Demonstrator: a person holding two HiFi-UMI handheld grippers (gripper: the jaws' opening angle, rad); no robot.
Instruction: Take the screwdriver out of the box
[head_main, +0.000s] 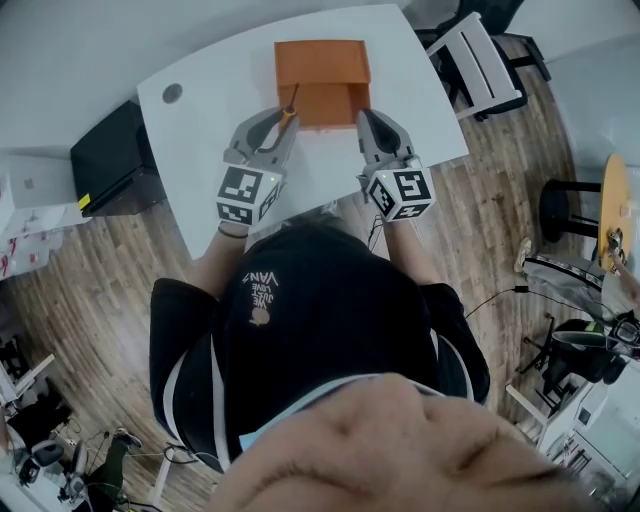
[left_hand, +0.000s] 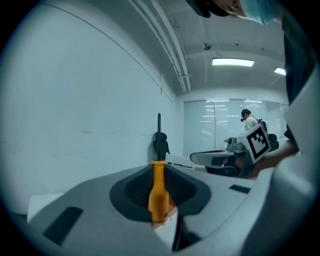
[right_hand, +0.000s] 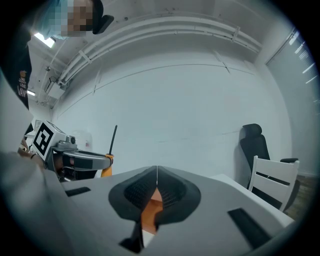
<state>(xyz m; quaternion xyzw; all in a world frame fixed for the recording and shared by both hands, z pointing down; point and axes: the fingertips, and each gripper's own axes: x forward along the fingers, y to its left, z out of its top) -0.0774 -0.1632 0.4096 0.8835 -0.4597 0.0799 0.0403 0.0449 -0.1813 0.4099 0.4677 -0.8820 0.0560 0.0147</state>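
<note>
Now, screwdriver (left_hand: 158, 195) in left hand-held gripper (head_main: 285, 119)

The only print that could be read was "VANS", in pale letters on the person's black shirt (head_main: 262, 288), on the near side of the orange box (head_main: 322, 62). The smaller lines beside it were too fine to read. The left cube (head_main: 246, 194) and right cube (head_main: 402, 192), also nearer than the box, bore black-and-white square patterns without letters.
</note>
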